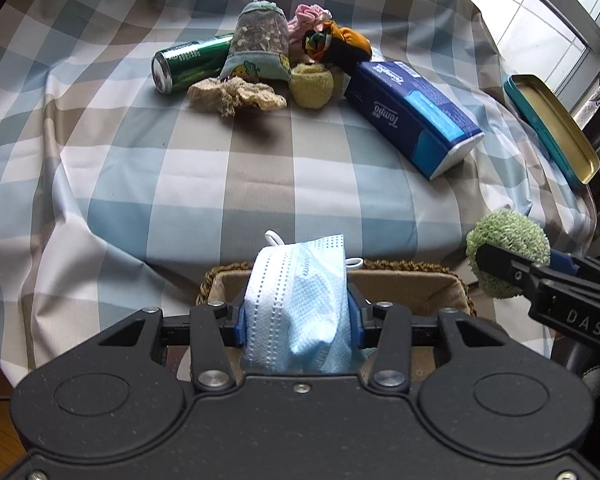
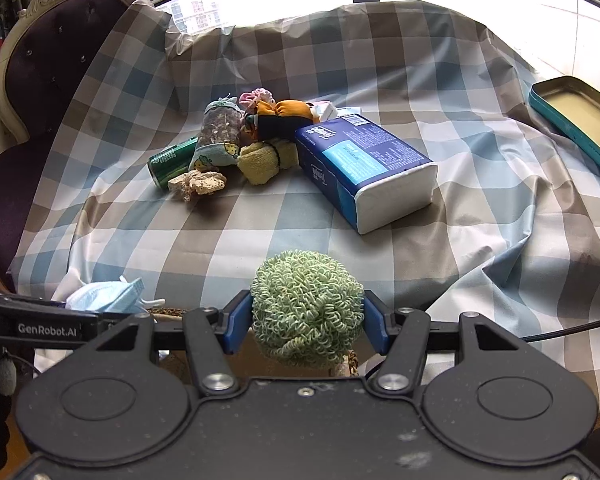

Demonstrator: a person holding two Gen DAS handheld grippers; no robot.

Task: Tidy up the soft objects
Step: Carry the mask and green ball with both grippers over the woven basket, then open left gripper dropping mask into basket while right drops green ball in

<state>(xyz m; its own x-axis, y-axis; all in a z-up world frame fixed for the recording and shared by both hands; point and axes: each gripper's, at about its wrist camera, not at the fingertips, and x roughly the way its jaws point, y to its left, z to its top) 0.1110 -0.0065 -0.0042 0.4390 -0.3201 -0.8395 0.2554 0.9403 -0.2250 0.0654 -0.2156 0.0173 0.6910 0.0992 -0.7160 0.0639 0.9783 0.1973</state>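
left wrist view: blue tissue pack (image 1: 414,110) reads "tempo".

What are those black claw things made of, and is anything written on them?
Both are alike. The left gripper and right gripper have matte black, speckled plastic bodies with two round raised discs, angular black linkage arms joined by silver bolts, and blue finger pads. White lettering on their sides reads "GenRobot.AI" on the left one and "DAS" on the right. No hands or sleeves show.

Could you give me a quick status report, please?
Left tool shut on face mask. Right tool shut on green ball. Both above basket; nothing blocking.
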